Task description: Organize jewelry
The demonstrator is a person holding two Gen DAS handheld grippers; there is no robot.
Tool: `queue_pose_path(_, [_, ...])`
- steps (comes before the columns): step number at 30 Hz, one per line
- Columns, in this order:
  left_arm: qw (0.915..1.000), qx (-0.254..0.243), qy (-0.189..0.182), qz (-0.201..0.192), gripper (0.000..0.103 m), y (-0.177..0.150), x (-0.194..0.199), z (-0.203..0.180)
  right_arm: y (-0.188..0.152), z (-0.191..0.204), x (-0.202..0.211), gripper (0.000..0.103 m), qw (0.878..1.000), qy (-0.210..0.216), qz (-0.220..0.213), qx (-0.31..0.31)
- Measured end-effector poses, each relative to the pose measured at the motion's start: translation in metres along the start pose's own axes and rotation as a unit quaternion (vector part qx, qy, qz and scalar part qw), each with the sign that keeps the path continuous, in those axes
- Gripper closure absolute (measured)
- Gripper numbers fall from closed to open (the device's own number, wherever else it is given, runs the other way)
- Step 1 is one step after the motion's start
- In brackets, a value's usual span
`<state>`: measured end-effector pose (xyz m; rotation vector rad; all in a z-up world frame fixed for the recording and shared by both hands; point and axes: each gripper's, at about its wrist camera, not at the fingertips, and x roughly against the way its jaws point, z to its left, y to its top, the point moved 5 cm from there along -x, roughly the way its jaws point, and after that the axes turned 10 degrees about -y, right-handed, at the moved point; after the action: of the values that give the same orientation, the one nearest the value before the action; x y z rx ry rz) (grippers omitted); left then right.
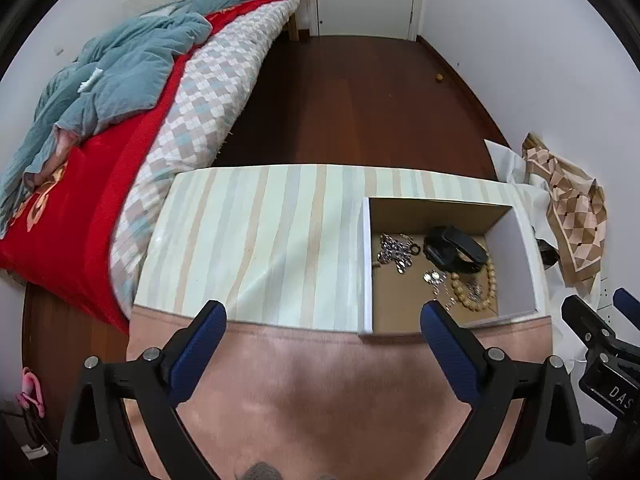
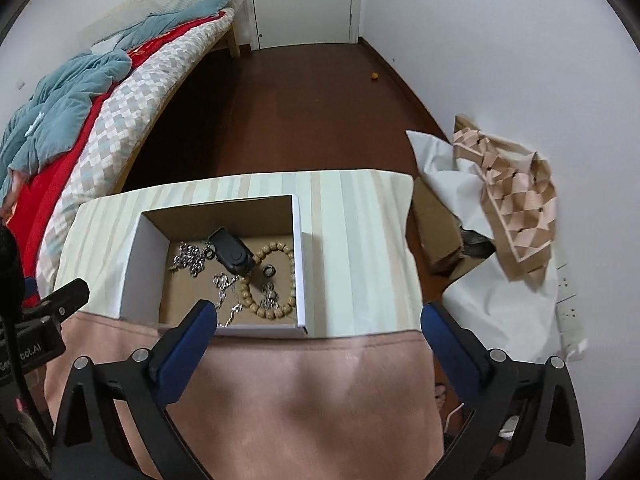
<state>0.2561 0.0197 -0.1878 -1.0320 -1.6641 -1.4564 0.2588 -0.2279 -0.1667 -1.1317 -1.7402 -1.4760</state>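
Observation:
An open white cardboard box stands on a striped table. Inside lie a silver chain, a black watch, a wooden bead bracelet, silver earrings and a small dark ring. My left gripper is open and empty, near the table's front edge, left of the box. My right gripper is open and empty, just in front of the box's right corner.
A pink cloth covers the table's near edge. A bed stands to the left. Crumpled paper and a patterned cloth lie right of the table, over a cardboard box. Dark wooden floor lies beyond.

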Motion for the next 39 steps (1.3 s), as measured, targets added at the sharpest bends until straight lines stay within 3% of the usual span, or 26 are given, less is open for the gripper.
queue_pose_path(6, [0.9997, -0.008, -0.004, -0.023, 0.003, -0.020, 0.045, -0.013, -0.023, -0.018, 0.057, 0.000, 1.000, -0.007, -0.021, -0.016])
queue_pose_path(15, [0.9955, -0.012, -0.011, -0.093, 0.003, -0.052, 0.140, -0.029, -0.060, -0.051, 0.154, 0.000, 0.997, -0.012, -0.067, -0.034])
queue_pose_path(22, [0.9912, -0.027, -0.019, -0.128, 0.003, -0.065, 0.205, -0.044, -0.069, -0.066, 0.229, 0.000, 0.993, -0.010, -0.115, -0.037])
queue_pose_path(31, [0.9878, -0.032, -0.032, -0.149, 0.003, -0.073, 0.256, -0.054, -0.071, -0.076, 0.303, 0.000, 0.985, -0.005, -0.165, -0.043])
queue_pose_path(39, [0.9863, -0.029, -0.037, -0.159, 0.003, -0.075, 0.276, -0.053, -0.073, -0.076, 0.328, 0.000, 0.984, 0.006, -0.173, -0.038])
